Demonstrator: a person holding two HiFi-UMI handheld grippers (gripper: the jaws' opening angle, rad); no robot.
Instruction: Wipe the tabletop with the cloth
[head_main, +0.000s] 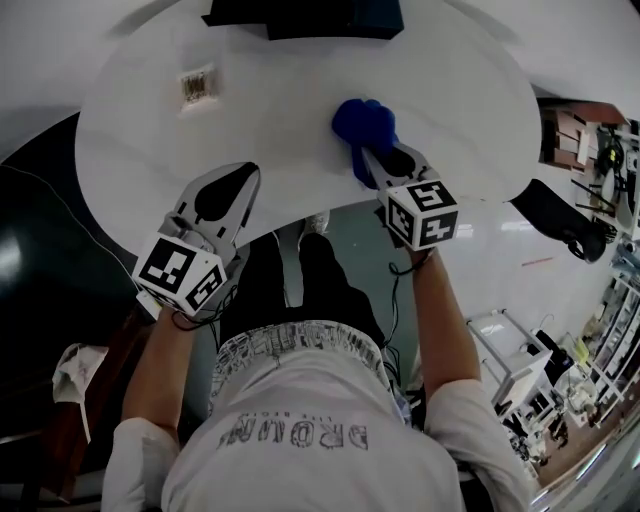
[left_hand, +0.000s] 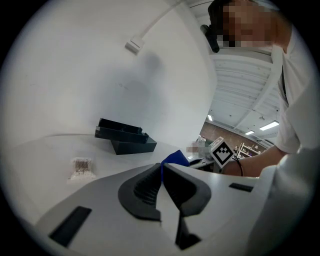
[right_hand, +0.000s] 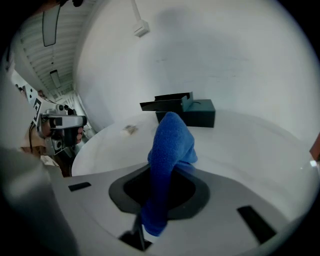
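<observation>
A blue cloth is bunched on the white round tabletop, right of its middle. My right gripper is shut on the blue cloth; in the right gripper view the cloth stands up from between the jaws and its tip rests on the table. My left gripper sits over the near left edge of the table, shut with nothing held; its dark pads meet in the left gripper view. The cloth shows as a small blue patch past those jaws.
A black open box stands at the table's far edge. A small clear packet lies at the far left of the table. The person's legs are under the near edge. Shelves and equipment stand to the right of the table.
</observation>
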